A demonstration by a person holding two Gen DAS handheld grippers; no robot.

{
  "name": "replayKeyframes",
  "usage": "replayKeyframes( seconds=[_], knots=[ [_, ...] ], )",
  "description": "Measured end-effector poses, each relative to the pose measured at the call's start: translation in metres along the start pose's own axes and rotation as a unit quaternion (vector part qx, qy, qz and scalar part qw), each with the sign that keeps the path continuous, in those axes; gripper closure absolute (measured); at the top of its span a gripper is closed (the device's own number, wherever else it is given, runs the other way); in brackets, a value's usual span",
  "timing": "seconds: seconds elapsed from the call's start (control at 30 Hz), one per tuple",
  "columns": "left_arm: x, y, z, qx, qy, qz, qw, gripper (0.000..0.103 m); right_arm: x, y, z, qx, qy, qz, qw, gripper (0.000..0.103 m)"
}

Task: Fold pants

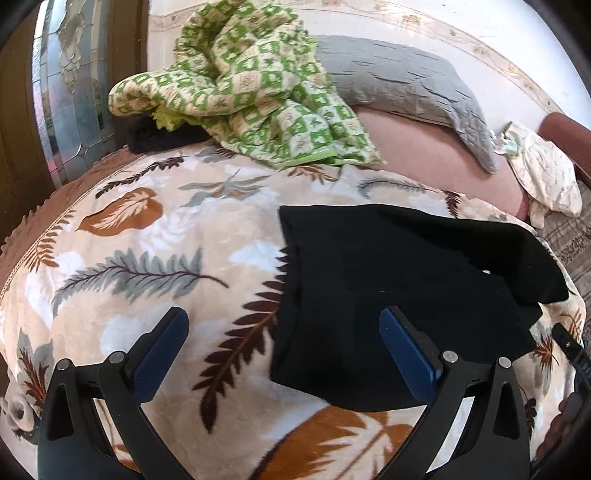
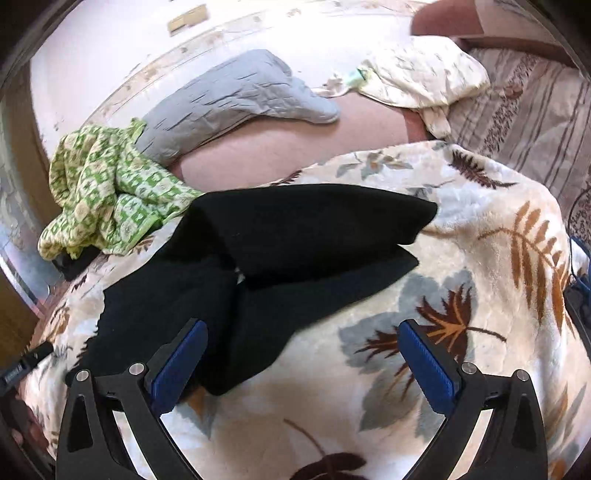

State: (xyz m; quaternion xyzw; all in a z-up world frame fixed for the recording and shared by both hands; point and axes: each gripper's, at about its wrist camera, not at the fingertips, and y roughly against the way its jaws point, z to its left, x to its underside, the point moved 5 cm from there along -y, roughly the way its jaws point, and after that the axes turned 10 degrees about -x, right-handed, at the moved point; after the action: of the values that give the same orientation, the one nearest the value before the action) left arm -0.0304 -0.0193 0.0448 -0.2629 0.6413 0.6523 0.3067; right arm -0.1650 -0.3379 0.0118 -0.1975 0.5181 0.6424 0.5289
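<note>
Black pants [image 1: 399, 291] are seen on the leaf-print blanket [image 1: 155, 243], already doubled in layers | edges uneven, one more fold and squaring judged left | left gripper [image 1: 284, 354] spread, nothing held | right gripper [image 2: 303, 365] spread, nothing held

Bright, soft daylight; black pants [image 1: 388, 280] lose all detail; fisheye bending and dark vignette toward every corner; slight blur.

Leaf-print blanket [image 1: 147, 236] on bed — grey pillow [image 1: 399, 81], white wall [image 1: 480, 22]
</note>
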Motion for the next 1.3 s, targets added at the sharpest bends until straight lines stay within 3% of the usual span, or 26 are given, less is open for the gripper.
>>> replayKeyframes(
  seconds=[0.3,1.07,1.17,1.3],
  knots=[
    [0.007,-0.002,-0.027,0.001,-0.03,0.003,0.9996,0.0,0.009,-0.008,0.03,0.004,0.084,-0.004,0.996,0.0],
    [0.014,-0.009,-0.031,0.0,-0.031,0.022,0.9993,0.0,0.012,-0.023,0.014,0.004,0.059,0.027,0.998,0.0],
    [0.019,-0.009,-0.027,0.01,-0.021,0.04,0.9989,0.0,0.011,-0.022,0.01,0.009,0.056,0.028,0.998,0.0],
    [0.035,-0.013,-0.011,0.037,0.031,0.093,0.9945,0.0,0.01,-0.02,-0.006,0.028,0.039,0.033,0.998,0.0]
  ],
)
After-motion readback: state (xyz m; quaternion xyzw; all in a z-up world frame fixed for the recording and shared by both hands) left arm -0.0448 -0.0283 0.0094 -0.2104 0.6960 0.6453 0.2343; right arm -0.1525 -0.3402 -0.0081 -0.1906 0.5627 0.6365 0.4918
